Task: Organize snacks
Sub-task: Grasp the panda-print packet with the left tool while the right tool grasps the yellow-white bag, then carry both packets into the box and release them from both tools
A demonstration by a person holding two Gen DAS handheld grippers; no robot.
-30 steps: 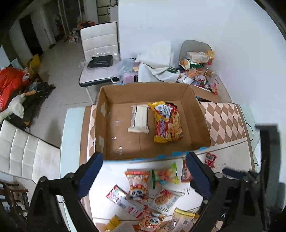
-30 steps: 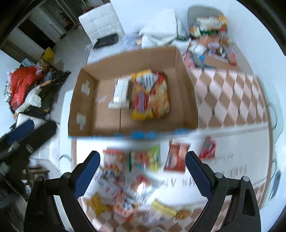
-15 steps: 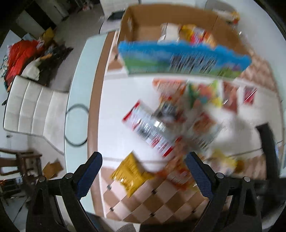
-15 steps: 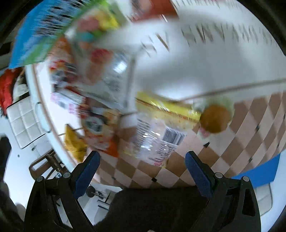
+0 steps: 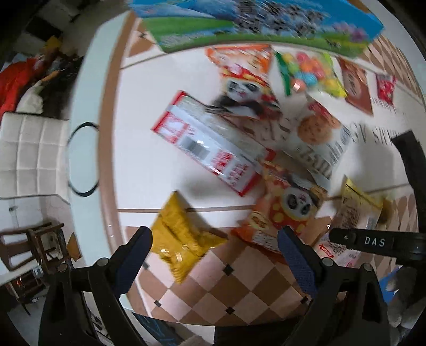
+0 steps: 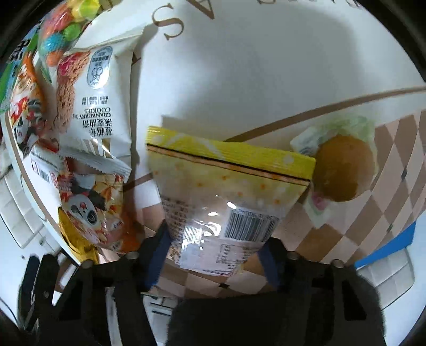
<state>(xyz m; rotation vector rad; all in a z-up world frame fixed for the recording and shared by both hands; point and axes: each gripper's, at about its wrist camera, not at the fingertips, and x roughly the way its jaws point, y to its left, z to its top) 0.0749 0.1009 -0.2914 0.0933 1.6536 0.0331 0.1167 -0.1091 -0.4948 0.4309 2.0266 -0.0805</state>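
My right hand-held gripper (image 6: 213,255) has just been closing, and its two blue pads now pinch the lower end of a yellow-topped snack bag (image 6: 226,197) that has a clear window and a barcode label; the bag lies flat on the tabletop (image 6: 266,79), half on the white cloth and half on the brown checkered part. Just beside the bag's upper right corner sits a wrapped round brown bun (image 6: 342,167). To the bag's left lie a white pack of cranberry oat cookies (image 6: 103,106) and a panda-printed packet (image 6: 90,207), the cookies overlapping it. My left hand-held gripper (image 5: 214,255) is spread wide and points down over the near edge of the tabletop, with nothing pressed between its pads; a yellow snack pouch (image 5: 181,234) lies below it, just beside the left pad. Farther out in that view lie a long red-and-white packet (image 5: 210,143), another panda packet (image 5: 245,82) and a bag of coloured candies (image 5: 308,71), all in front of the blue-and-green printed side of the cardboard box (image 5: 255,24). That view is blurred.
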